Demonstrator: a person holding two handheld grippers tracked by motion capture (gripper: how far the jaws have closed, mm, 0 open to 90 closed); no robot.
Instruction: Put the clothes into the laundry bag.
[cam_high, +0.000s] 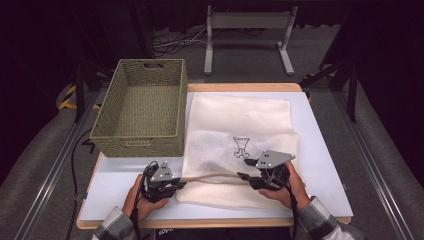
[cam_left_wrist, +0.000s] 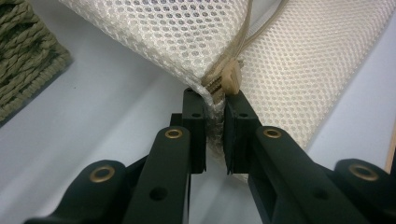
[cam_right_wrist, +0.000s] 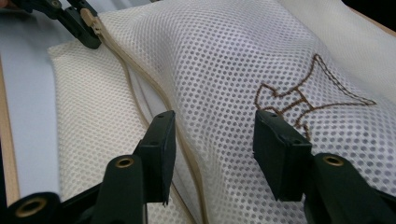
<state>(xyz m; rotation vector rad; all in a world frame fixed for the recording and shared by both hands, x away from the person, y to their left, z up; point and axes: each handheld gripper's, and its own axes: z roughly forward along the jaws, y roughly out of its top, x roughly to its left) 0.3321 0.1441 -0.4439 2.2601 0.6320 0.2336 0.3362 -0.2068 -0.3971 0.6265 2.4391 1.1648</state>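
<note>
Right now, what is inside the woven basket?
The woven basket shows only its own woven floor in the high view; nothing lies in it. Its near wall hides the strip of floor just behind it.

Even overhead light brightens the bench (cam_high: 320, 165) while the room around stays dark. Shadows are soft. Both close views blur at their near bottom edges.

basket (cam_high: 141, 107) walls off left rear; bare table (cam_high: 322, 150) free right of mesh bag (cam_high: 240, 135)
</note>
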